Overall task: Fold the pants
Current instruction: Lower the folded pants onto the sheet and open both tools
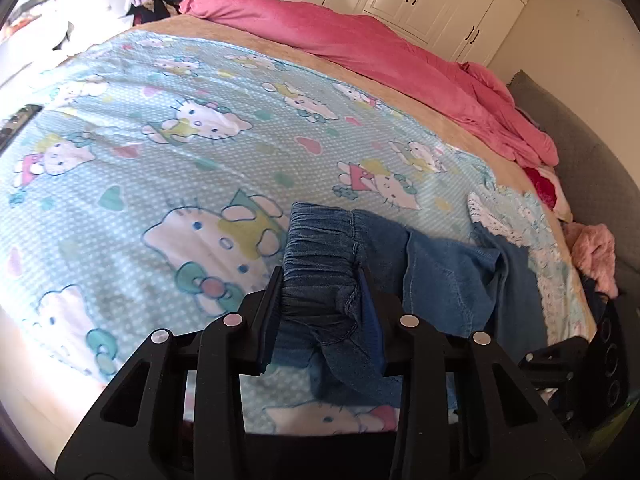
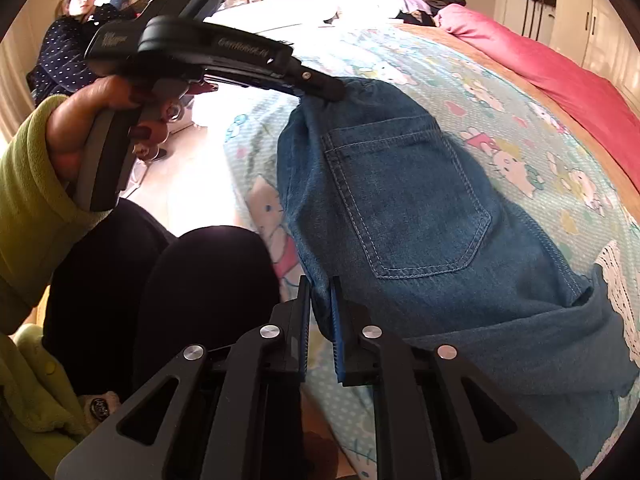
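From your left wrist, the left gripper (image 1: 322, 300) pinches the pants (image 1: 440, 276) by their gathered elastic waistband near the bed (image 1: 160, 128) edge; from your right wrist, the right gripper (image 2: 320, 320) nips the soft stitched denim's side edge, likely to stretch it flat.

Pants (image 2: 404, 200): blue denim cloth, matt, with raised lighter stitching round the pocket and a gathered elastic waistband (image 1: 316, 248). Grippers (image 1: 320, 312) (image 2: 320, 320): matt black plastic with bright metal pins. Bed sheet (image 1: 160, 128): soft printed cloth; blanket (image 1: 360, 52): fuzzy pink cloth.
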Tool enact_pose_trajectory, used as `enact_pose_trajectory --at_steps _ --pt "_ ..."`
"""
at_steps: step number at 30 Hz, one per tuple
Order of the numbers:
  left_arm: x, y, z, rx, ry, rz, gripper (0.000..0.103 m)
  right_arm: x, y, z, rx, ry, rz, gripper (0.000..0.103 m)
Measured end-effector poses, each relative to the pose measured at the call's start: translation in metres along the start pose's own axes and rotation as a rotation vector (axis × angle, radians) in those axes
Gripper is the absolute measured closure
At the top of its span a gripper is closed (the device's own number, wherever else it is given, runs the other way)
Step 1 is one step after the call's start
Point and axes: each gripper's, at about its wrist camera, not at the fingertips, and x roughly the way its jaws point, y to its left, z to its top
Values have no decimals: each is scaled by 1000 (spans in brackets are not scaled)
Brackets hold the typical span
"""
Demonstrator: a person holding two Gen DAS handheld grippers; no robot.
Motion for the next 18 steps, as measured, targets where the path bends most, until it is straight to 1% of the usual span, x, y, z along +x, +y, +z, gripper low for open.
enact_pose_trajectory --at_steps 4,8,11,13,14,15,16,17,18 --pt "22 7 -12 23 57 60 73 14 0 -3 1 36 -3 93" --pt "28 3 -12 56 53 82 72 15 -3 -3 25 36 26 84" --pt "28 4 -13 58 51 88 72 1 -2 -1 26 11 40 83" --pt "27 4 -15 57 49 93 71 -15 -6 4 54 -38 54 76" --pt "26 4 -15 60 48 97 70 -23 -9 6 68 -66 52 67" --pt "26 3 -15 63 48 101 69 -32 -14 9 83 -105 33 63" --pt "25 3 -14 63 48 105 68 -35 -18 11 93 -120 13 62" --pt "24 2 -14 65 46 110 67 -35 -23 13 103 -121 -10 62" --pt "23 2 -13 66 44 113 67 -31 -30 15 117 -102 -52 62"
